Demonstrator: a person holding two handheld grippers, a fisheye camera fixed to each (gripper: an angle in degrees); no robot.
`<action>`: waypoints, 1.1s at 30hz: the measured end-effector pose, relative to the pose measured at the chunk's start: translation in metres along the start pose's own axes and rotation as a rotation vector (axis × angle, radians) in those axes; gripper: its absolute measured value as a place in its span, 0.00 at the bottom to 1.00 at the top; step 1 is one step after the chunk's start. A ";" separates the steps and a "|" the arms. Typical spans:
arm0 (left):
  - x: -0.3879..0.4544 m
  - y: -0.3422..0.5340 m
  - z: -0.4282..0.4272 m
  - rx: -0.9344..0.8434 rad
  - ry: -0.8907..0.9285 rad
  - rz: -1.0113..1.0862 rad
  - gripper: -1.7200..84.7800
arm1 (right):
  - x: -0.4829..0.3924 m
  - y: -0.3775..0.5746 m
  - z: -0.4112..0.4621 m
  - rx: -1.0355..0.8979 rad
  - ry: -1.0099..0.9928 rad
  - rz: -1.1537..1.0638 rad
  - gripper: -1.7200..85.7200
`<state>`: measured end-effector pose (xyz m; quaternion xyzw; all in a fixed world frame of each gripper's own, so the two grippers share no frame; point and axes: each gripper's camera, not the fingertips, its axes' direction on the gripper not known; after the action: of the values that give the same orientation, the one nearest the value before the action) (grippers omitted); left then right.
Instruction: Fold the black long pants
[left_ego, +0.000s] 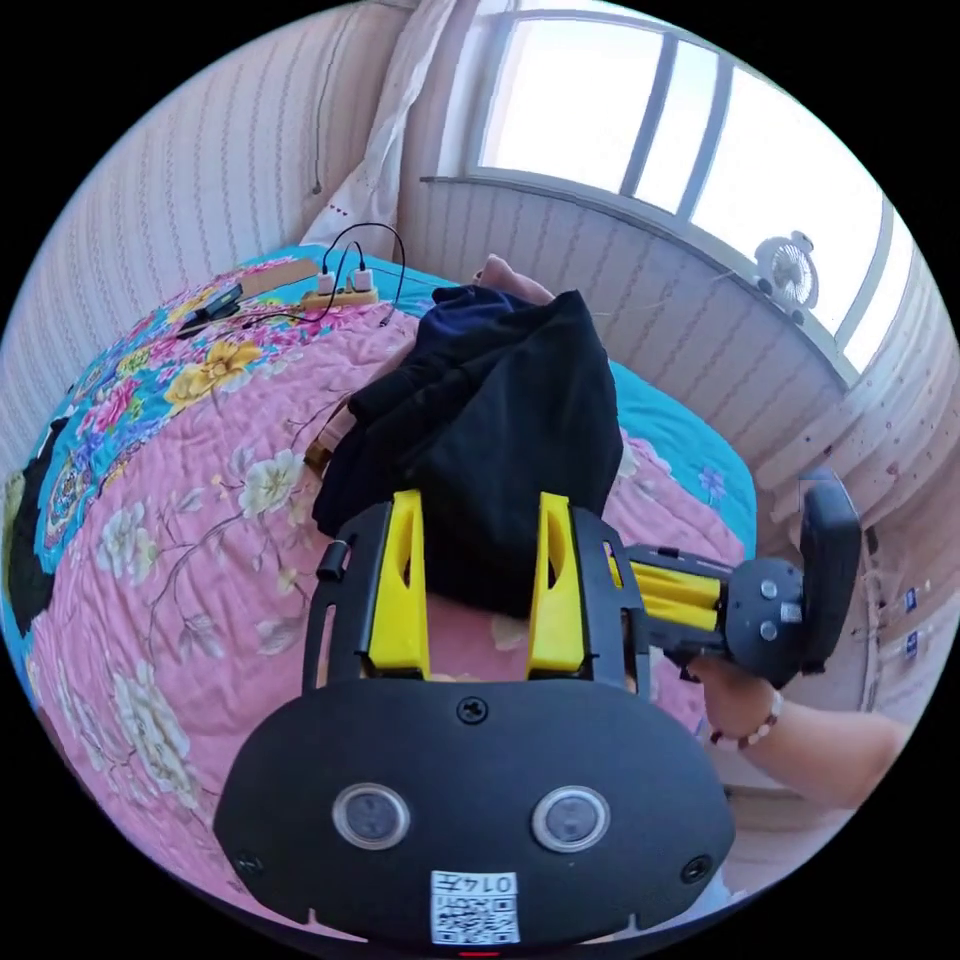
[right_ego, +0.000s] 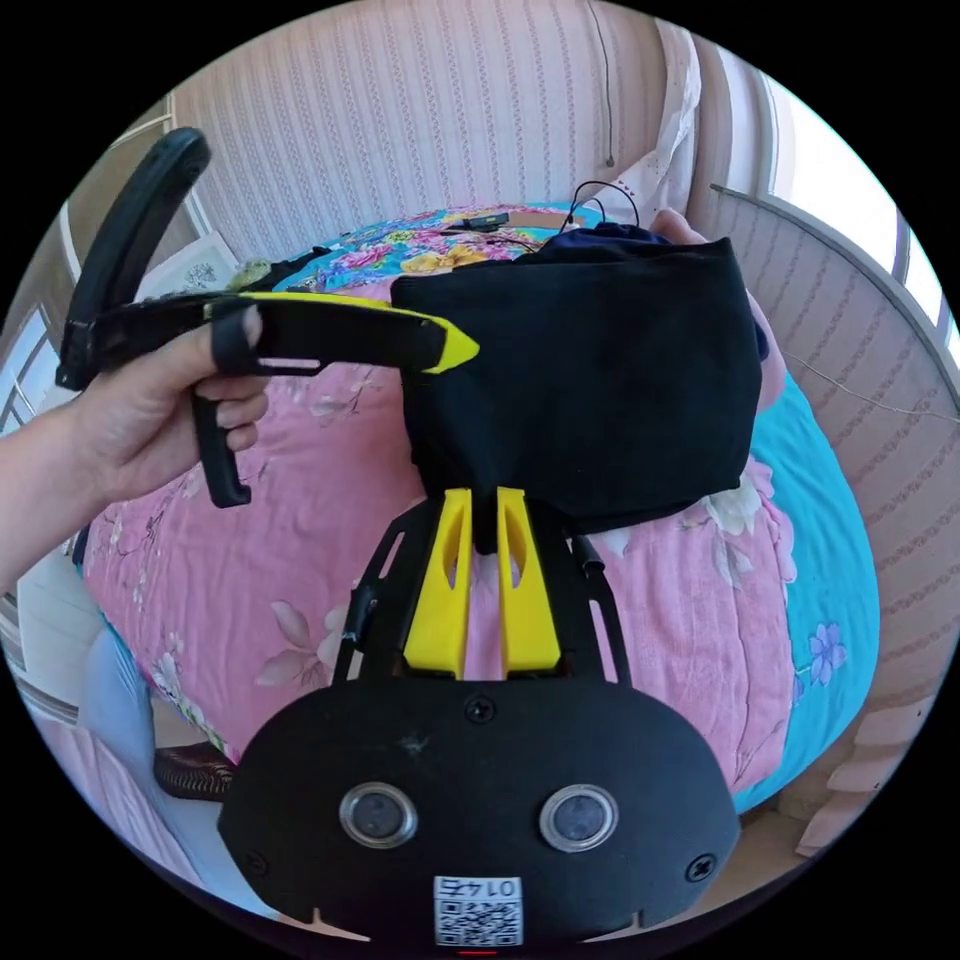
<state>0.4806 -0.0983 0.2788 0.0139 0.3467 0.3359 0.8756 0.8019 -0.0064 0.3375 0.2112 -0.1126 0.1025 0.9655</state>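
Note:
The black long pants (left_ego: 500, 420) are a folded bundle over the pink quilt. In the left gripper view my left gripper (left_ego: 478, 497) has its yellow jaws wide apart, open, with the bundle's near edge between them and not pressed. From the right comes my right gripper (left_ego: 655, 590), held by a hand. In the right gripper view the pants (right_ego: 590, 380) look like a flat dark rectangle, and my right gripper (right_ego: 485, 495) is shut on their lower edge. The left gripper (right_ego: 455, 348) reaches in from the left, its yellow tip at the pants' upper left corner.
A bed with a pink floral quilt (left_ego: 190, 560) and a blue sheet (right_ego: 830, 560) lies under everything. A power strip with chargers and cables (left_ego: 340, 290) sits at its far side. A small fan (left_ego: 790, 270) stands on the window sill. A striped wall runs close along the bed.

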 end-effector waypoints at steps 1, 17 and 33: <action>0.000 -0.002 0.006 -0.061 -0.014 -0.012 0.13 | 0.004 0.004 -0.007 -0.006 -0.025 0.005 0.06; -0.022 0.171 -0.209 0.212 0.096 0.086 0.06 | -0.180 0.087 -0.130 0.043 -0.682 -0.126 0.04; -0.072 0.414 -0.307 -0.070 -0.360 -0.098 0.07 | -0.487 0.195 -0.125 -0.290 -0.886 -0.559 0.02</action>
<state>0.0131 0.1147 0.1952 0.0265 0.1726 0.2968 0.9388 0.3114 0.1482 0.1750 0.1206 -0.4612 -0.2737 0.8353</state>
